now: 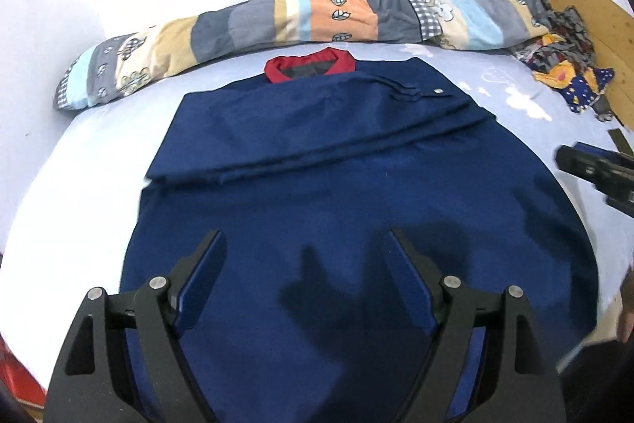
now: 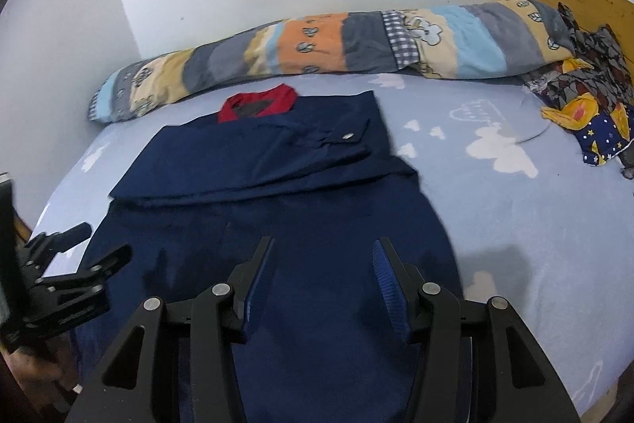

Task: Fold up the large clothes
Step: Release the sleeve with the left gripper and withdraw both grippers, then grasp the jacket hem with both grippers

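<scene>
Jacket (image 1: pixel 356 185): navy, red collar (image 1: pixel 309 64), flat on the bed (image 2: pixel 515 209), sleeves folded across the chest.
Left hand-held gripper (image 1: pixel 305 264): jaws wide, nothing held, over the jacket's lower half.
Right hand-held gripper (image 2: pixel 323 272): jaws wide too, nothing held, above the hem end.
Quilt (image 2: pixel 317 46): rolled along the wall behind the collar.
Clothes pile (image 2: pixel 586 98): far right corner, apart from the jacket.

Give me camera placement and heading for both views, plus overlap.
Left wrist: on the left gripper, above the near end of the navy jacket, facing the rolled quilt and wall; jaws open; right gripper at right edge.
Right wrist: on the right gripper, same heading, jaws open; left gripper at left edge.
Shared: jacket, red collar, quilt, bedsheet, clothes pile.
</scene>
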